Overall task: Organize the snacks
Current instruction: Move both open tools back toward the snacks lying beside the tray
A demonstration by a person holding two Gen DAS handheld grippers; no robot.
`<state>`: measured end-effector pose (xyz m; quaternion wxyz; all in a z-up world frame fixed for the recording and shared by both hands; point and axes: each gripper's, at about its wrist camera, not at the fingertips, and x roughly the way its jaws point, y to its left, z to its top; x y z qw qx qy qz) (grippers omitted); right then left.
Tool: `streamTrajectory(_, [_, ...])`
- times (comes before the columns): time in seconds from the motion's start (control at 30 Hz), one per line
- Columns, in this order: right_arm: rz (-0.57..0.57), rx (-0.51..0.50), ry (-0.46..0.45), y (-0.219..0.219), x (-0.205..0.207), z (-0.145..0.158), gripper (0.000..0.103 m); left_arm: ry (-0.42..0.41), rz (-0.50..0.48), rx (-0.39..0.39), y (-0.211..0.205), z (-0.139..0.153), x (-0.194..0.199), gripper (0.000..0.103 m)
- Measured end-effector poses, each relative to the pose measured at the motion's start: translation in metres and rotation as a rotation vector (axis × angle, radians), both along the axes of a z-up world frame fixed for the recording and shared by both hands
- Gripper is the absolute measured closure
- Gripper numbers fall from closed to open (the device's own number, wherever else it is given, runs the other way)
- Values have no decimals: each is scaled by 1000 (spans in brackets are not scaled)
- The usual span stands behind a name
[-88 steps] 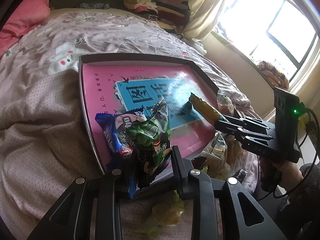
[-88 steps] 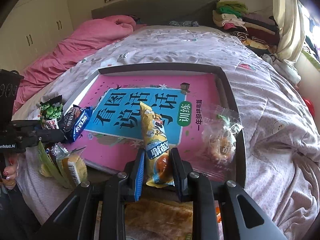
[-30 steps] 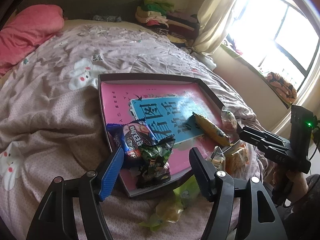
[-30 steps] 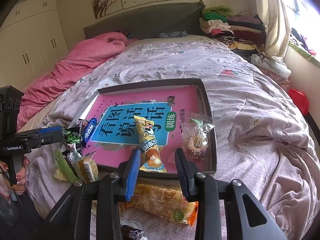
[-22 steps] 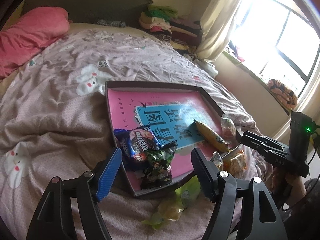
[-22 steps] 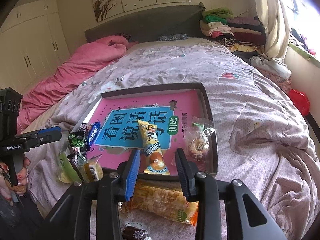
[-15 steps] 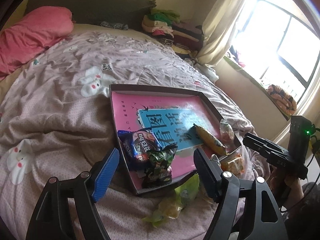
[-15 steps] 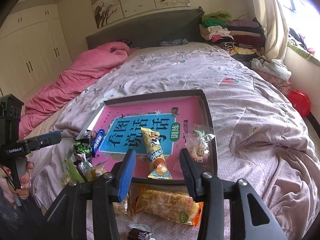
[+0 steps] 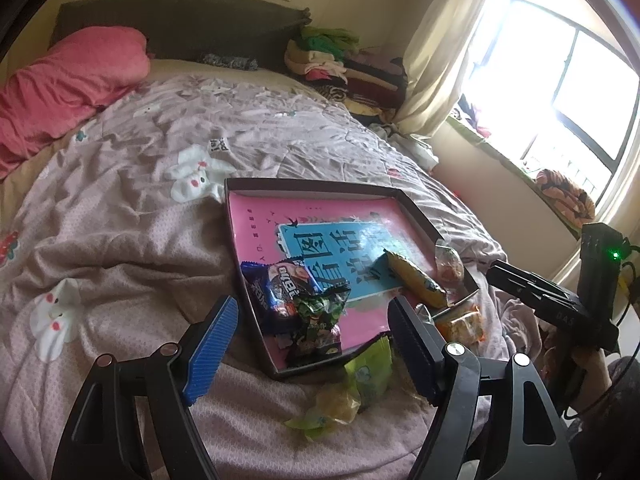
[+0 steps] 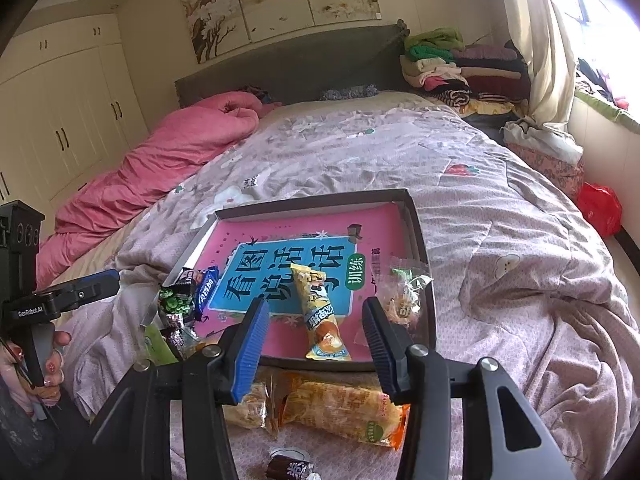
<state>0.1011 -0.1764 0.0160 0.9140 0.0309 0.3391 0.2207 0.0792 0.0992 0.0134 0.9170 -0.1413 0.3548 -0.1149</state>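
While both grippers hang back over the near edge of the bed, the snacks lie in and around a shallow dark tray (image 9: 416, 210) lined with a pink and blue book cover, set on the mauve quilt (image 9: 120, 240). The left gripper (image 9: 312, 344) has its jaws spread wide with nothing between them; they have just been opening, and the pads touch no packet. Ahead of it, in the tray's near left corner, a blue cookie packet (image 9: 280, 288) lies with a green pea snack bag (image 9: 320, 316) overlapping its near end. The right gripper (image 10: 316, 348) also stands open, its jaws having just parted, and the yellow snack bar packet (image 10: 320, 312) lies free on the tray ahead of them, its near end at the tray's front rim. A clear-wrapped pastry (image 10: 404, 296) sits against the tray's right wall. Outside the tray on the quilt lie an orange bread packet (image 10: 344, 408) below the right gripper, a small dark candy (image 10: 288, 468) nearer still, and a pale green wrapped snack (image 9: 352, 392) by the front corner. A hand (image 10: 44, 364) grips the left gripper's handle.
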Motion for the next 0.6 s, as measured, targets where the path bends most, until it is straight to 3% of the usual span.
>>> streamTrajectory(0.6, [60,6,-8,10,-22,7,50,10,-56,38,-20,2,-22,24])
